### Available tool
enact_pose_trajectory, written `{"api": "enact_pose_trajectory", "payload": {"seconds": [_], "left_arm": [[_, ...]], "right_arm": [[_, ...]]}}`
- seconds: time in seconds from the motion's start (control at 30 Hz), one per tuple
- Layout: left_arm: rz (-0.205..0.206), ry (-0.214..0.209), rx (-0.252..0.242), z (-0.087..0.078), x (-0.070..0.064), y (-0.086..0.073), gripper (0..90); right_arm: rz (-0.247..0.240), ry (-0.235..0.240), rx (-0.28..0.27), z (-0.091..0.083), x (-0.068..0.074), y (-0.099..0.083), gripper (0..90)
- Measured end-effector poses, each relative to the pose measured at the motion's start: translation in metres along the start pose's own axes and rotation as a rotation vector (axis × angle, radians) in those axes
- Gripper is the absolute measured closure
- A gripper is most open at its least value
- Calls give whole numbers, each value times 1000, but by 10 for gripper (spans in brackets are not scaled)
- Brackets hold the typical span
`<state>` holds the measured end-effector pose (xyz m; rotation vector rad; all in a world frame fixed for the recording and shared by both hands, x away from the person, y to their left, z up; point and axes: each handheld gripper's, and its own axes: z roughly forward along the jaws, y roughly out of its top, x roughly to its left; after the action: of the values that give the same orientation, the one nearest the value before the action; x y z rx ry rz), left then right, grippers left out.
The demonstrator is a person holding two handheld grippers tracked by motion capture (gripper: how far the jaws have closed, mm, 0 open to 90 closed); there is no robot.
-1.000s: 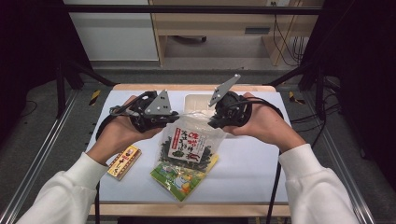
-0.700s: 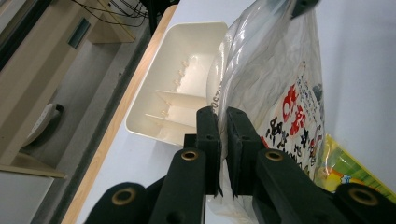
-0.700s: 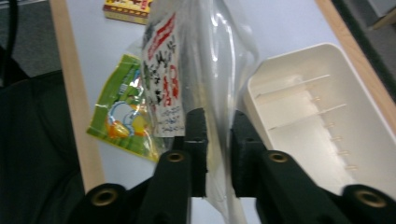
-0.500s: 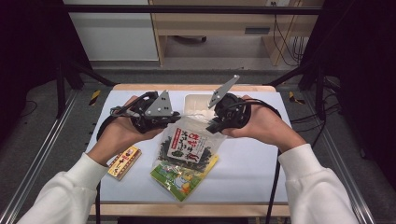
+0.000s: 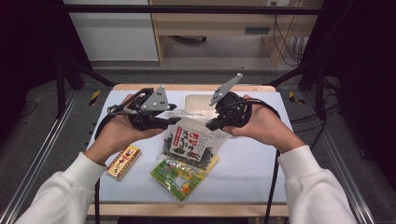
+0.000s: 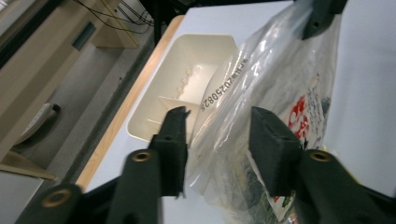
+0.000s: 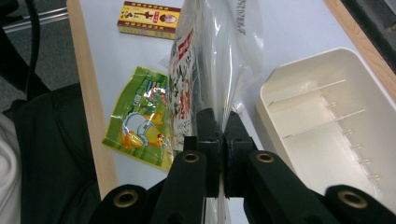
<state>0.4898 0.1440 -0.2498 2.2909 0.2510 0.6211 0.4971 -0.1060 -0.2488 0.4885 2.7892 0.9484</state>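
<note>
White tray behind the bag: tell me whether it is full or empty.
Empty. The white tray shows bare compartments between its thin dividers in the right gripper view, and nothing lies in the part seen in the left gripper view.

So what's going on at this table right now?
A person is working with two hand-held grippers on a clear snack bag, lifted above the white table. The right gripper is clamped on the bag's top edge, while the left gripper has its jaws open around the other side of the bag, not yet closed. A green packet and a small yellow box lie on the table, and a white tray sits behind.
</note>
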Motion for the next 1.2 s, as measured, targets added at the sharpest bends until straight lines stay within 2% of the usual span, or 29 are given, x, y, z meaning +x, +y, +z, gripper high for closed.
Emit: {"api": "enact_pose_trajectory", "payload": {"seconds": [0.03, 0.07, 0.2, 0.33, 0.4, 0.47, 0.5, 0.53, 0.6, 0.63, 0.7, 0.73, 0.77, 0.8, 0.9, 0.97, 1.03, 1.07, 1.1, 1.13, 1.2], "left_arm": [[0, 0, 0, 0, 0, 0, 513], [-12, 13, -10, -1, 1, 0, 513], [-54, 19, -42, -6, 7, -2, 445], [-72, 43, -64, -12, 8, -4, 359], [-112, 75, -82, -20, 10, -7, 301], [-153, 85, -102, -27, 10, -10, 250], [-153, 85, -102, -27, 10, -10, 233], [-172, 99, -100, -30, 10, -12, 233], [-198, 118, -95, -34, 8, -18, 175], [-239, 129, -94, -36, 6, -27, 168], [-280, 133, -87, -34, 5, -41, 150], [-280, 133, -87, -34, 5, -41, 141], [-315, 137, -71, -30, 5, -56, 135], [-336, 140, -69, -27, 4, -64, 134], [-373, 144, -59, -20, -1, -86, 128], [-397, 148, -57, -15, -7, -99, 126], [-405, 149, -51, -13, -10, -105, 125], [-427, 147, -42, -7, -17, -117, 125], [-427, 147, -42, -7, -17, -117, 124], [-437, 152, -30, -1, -24, -129, 123], [-435, 154, -13, 3, -32, -140, 122]], "right_arm": [[0, 0, 0, 0, 0, 0, 882], [0, 1, 1, -1, 0, 0, 883], [6, 0, 2, -2, 0, -1, 884], [13, -3, -9, -7, -2, -3, 884], [28, -15, -22, -17, -5, -5, 884], [40, -27, -37, -28, -5, -7, 884], [40, -27, -37, -28, -5, -7, 884], [46, -40, -43, -34, -5, -7, 885], [46, -84, -57, -54, -3, -7, 885], [48, -104, -67, -62, -3, -7, 885], [49, -147, -101, -77, -5, -6, 886], [51, -162, -118, -85, -6, -5, 886], [59, -180, -134, -92, -9, -5, 886], [67, -194, -146, -98, -13, -5, 886], [96, -229, -180, -112, -28, -4, 886], [112, -248, -199, -116, -40, -4, 886], [131, -262, -209, -118, -54, -3, 886], [140, -268, -210, -118, -62, -3, 886], [145, -275, -212, -117, -68, -2, 887], [146, -286, -213, -116, -75, -2, 887], [147, -300, -211, -114, -86, 0, 887]]}}
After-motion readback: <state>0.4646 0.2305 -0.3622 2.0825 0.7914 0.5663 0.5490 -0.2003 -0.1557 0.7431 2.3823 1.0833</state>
